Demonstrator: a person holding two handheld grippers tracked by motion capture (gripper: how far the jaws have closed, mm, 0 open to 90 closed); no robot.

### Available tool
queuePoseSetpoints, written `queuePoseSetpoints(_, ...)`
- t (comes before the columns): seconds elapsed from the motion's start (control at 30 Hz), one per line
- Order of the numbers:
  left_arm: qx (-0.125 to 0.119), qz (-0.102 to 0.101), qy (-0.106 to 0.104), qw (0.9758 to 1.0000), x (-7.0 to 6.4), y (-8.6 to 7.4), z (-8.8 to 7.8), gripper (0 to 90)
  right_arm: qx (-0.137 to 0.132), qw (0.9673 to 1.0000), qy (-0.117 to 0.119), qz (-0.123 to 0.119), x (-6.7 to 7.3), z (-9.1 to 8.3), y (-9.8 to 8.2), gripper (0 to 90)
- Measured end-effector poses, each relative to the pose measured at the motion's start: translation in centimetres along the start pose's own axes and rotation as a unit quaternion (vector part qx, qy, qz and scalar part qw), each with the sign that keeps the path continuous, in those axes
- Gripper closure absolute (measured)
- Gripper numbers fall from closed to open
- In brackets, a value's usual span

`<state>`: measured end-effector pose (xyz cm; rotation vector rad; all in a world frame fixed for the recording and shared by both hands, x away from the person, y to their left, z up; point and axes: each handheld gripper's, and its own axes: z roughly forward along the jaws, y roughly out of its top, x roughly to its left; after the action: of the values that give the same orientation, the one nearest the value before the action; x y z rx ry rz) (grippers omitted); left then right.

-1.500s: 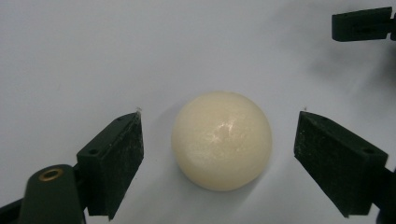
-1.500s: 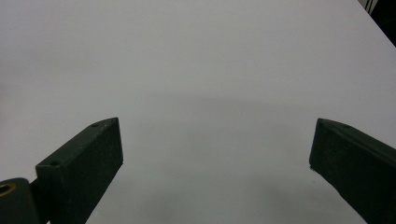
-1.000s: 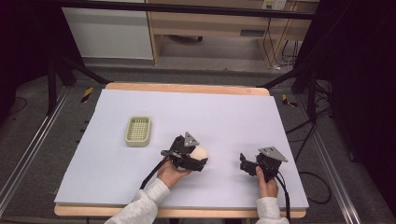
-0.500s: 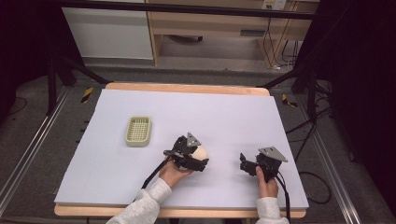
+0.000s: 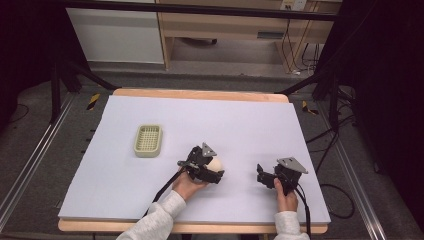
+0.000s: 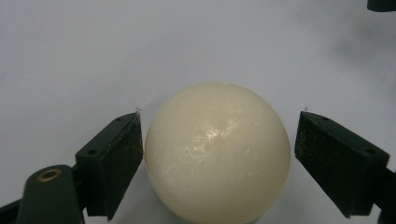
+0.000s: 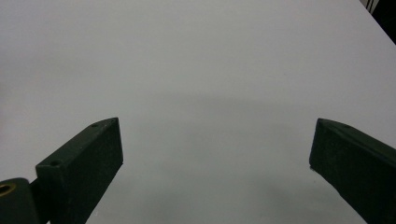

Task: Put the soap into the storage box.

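So here's where I'm at. My left tongs (image 6: 217, 154) are down on the desk (image 5: 240, 120) with the cream ball (image 6: 217, 156) sitting right between the jaws. In the left gripper view there's a thin gap on the left side and a wider one on the right, so the tongs are spread and not gripping anything yet. The ball rests on the white surface, near the middle of the desk and a bit toward my side, as the high view shows it (image 5: 214, 163).

My right tongs (image 7: 215, 163) are spread wide too, with nothing between them but bare desk. In the high view they sit off to the right (image 5: 264, 176), well apart from the ball, basically idling.

The little green basket (image 5: 148, 140) sits up and to the left of the ball, near but not touching, and it looks empty from above. My guess is that's where the ball ends up.

Progress-wise I'd call this early. The approach is done and the jaws are lined up around the ball's widest part. What's left is pretty much everything that counts: squeeze, lift, carry it over to the basket, let go. A ball that smooth and glossy could squirt out if the jaws close off-center, so I'd want an even squeeze.
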<state>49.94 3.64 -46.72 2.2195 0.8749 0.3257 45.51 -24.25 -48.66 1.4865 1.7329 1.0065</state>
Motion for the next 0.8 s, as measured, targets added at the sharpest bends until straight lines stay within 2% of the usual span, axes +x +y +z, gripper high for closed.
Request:
queuePoseSetpoints(0.43,0.003,-0.001,0.001,1.0000,0.09,-0.11,0.33,21.5,0.000,1.0000,0.000,0.000,0.00,0.00,0.00,3.1)
queuePoseSetpoints(0.8,0.010,-0.007,-0.005,0.9999,0.22,-0.20,0.68,21.6,0.000,1.0000,0.000,0.000,0.00,0.00,0.00,3.1)
